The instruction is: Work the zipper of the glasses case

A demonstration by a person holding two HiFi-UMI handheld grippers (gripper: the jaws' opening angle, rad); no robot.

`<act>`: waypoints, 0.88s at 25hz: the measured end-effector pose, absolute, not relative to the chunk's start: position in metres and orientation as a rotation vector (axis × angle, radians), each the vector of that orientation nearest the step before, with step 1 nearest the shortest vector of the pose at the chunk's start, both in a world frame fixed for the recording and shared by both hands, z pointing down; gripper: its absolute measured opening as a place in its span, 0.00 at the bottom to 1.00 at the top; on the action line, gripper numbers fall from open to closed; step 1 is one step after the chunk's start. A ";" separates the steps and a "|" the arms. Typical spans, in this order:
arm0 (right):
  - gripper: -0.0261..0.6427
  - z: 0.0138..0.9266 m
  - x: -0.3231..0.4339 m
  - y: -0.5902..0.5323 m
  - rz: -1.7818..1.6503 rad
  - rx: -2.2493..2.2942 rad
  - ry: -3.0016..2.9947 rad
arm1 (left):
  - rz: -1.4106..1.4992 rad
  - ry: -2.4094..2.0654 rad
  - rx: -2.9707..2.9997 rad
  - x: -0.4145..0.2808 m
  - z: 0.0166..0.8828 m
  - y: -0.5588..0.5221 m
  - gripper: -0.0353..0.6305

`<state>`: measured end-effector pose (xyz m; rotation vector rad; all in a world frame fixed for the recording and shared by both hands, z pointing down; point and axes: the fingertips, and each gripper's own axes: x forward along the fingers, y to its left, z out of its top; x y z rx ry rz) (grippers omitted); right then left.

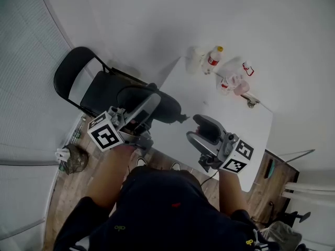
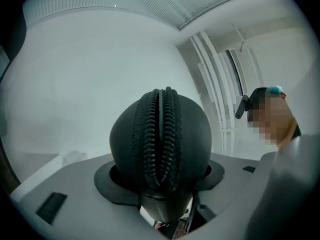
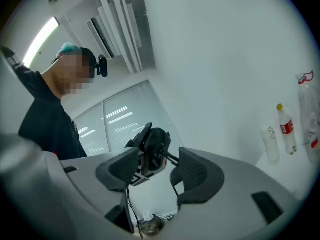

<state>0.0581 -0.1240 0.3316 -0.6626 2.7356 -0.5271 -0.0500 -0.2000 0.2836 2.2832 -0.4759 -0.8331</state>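
Black oval glasses case (image 2: 192, 129), ribbed zipper (image 2: 159, 139), clamped in left hand-held gripper (image 2: 160, 178).

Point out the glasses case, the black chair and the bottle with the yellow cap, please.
glasses case (image 2: 149, 134): left gripper view, on its zipper teeth.
black chair (image 1: 99, 97): head view, on its seat.
bottle (image 1: 213, 59): head view, on its red label.

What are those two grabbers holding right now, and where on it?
The left gripper clamps the glasses case by its sides near one end, zipper facing its camera. The right gripper holds nothing.
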 end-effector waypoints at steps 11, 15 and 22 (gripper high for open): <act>0.22 0.362 0.000 -0.143 -0.302 -0.961 2.908 | -0.888 -0.555 2.269 -0.065 0.270 -0.220 0.47; 0.17 0.356 -0.015 -0.152 -0.232 -0.993 2.937 | -0.881 -0.552 2.269 -0.061 0.270 -0.220 0.47; 0.07 0.355 -0.016 -0.154 -0.180 -1.072 2.961 | -0.843 -0.582 2.300 -0.060 0.271 -0.217 0.47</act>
